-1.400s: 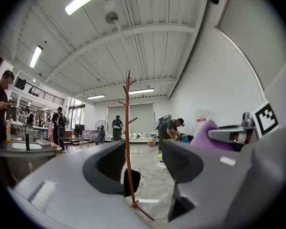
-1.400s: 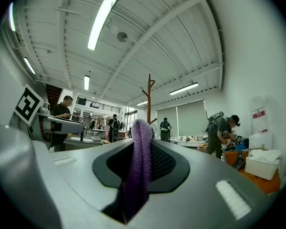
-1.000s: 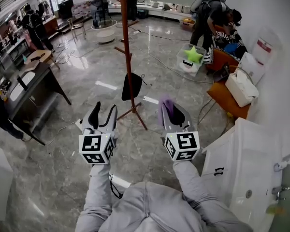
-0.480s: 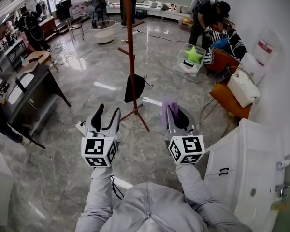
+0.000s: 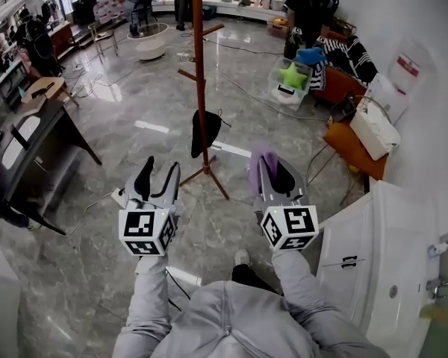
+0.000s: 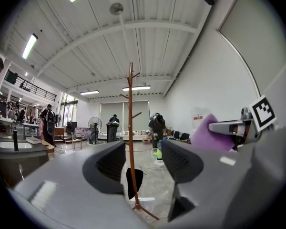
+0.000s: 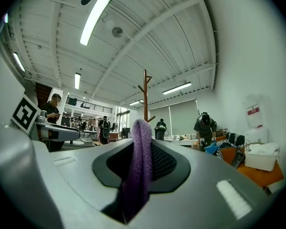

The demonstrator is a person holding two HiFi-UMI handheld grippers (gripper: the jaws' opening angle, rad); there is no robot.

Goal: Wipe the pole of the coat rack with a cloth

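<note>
The coat rack's reddish-brown wooden pole [image 5: 199, 73] stands on the marble floor ahead of me, with side pegs, splayed feet and a black garment [image 5: 204, 133] hanging low on it. It also shows in the left gripper view as the pole [image 6: 131, 137] and its top in the right gripper view [image 7: 145, 97]. My right gripper [image 5: 265, 166] is shut on a purple cloth [image 7: 139, 166], which sticks up between the jaws [image 5: 261, 162]. My left gripper [image 5: 158, 176] is open and holds nothing. Both grippers hang short of the pole, one on each side of its base.
A dark desk [image 5: 37, 136] stands at the left. White cabinets [image 5: 381, 252] line the right side. Orange boxes and a white container [image 5: 369, 133] lie at the right rear, with a bin holding a green star toy [image 5: 291, 80]. People work in the background. Cables cross the floor.
The view has moved closer to the coat rack and both grippers have shifted slightly with it. The cloth stays clamped in the right gripper and the left stays open.
</note>
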